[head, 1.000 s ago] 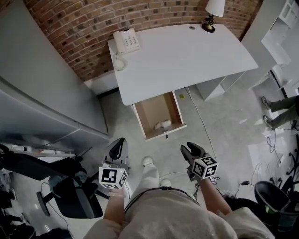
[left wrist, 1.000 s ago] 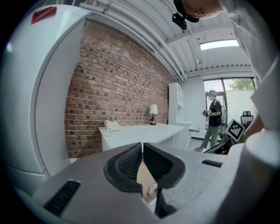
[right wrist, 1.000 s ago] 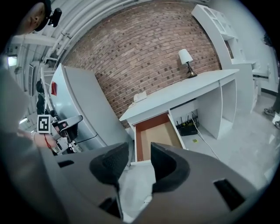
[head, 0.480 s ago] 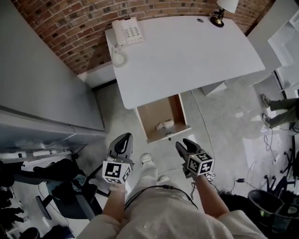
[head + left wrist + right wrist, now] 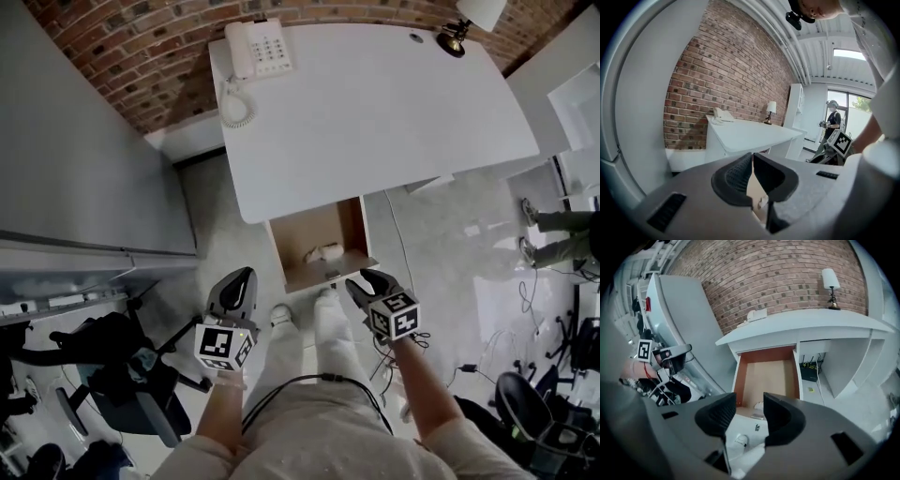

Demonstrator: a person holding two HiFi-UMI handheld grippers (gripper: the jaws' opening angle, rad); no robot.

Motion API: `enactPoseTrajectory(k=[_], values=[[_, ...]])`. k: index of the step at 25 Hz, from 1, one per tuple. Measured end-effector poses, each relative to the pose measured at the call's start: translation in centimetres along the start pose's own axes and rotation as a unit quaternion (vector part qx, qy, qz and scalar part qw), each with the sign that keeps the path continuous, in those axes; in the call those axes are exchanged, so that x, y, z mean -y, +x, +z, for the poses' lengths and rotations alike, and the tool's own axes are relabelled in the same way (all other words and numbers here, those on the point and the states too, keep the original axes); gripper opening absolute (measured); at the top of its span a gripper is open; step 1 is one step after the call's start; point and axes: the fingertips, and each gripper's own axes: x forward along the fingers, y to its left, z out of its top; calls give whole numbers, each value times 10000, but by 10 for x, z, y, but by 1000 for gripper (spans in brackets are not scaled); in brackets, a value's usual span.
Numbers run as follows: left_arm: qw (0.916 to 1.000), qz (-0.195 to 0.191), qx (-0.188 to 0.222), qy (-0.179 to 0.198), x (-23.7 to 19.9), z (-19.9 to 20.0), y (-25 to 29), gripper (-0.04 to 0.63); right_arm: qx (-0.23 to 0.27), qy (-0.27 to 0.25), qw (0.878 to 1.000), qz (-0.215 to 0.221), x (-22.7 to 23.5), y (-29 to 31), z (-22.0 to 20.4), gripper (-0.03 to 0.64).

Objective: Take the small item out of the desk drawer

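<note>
The wooden desk drawer (image 5: 309,225) stands pulled out from under the white desk (image 5: 375,103). A small white item (image 5: 322,252) lies near the drawer's front edge. My right gripper (image 5: 367,281) hovers just right of the drawer front, its jaws opening with nothing between them. In the right gripper view the drawer (image 5: 771,376) lies straight ahead, and the small item (image 5: 759,405) shows in the gap of the right gripper (image 5: 749,404). My left gripper (image 5: 234,284) hangs left of the drawer, shut and holding nothing. In the left gripper view the left gripper (image 5: 753,157) points toward the desk.
A white telephone (image 5: 260,47) and a lamp (image 5: 469,23) sit at the desk's back edge against the brick wall. A grey cabinet (image 5: 84,159) stands at left, an office chair (image 5: 112,375) lower left. Cables (image 5: 534,291) lie on the floor at right, near another person's legs (image 5: 562,225).
Both grippers have moved closer to the drawer front as the person stepped forward. The right gripper's jaws have spread wider. The left gripper stays shut.
</note>
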Motion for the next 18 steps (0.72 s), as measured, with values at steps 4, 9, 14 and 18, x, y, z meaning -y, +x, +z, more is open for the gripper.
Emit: enactPoseTrajectory(k=[4,9,14,18], values=[[9995,312,4,-99,-5,-7,5,15,-564,-699,9955,304,14,22,-4,187],[9975,653,35,-277,-13,-25,12,15,-1149,-1590,9782,688,28,55,-16,189],[9960,788,85,-416,-12,-41,24,15,-1648,-2584,9465,1005,32,83,-31,193],[9954,811,103,-498,-10,-56,36,15,-1971,-3118,9227,1120,37,101,-44,198]])
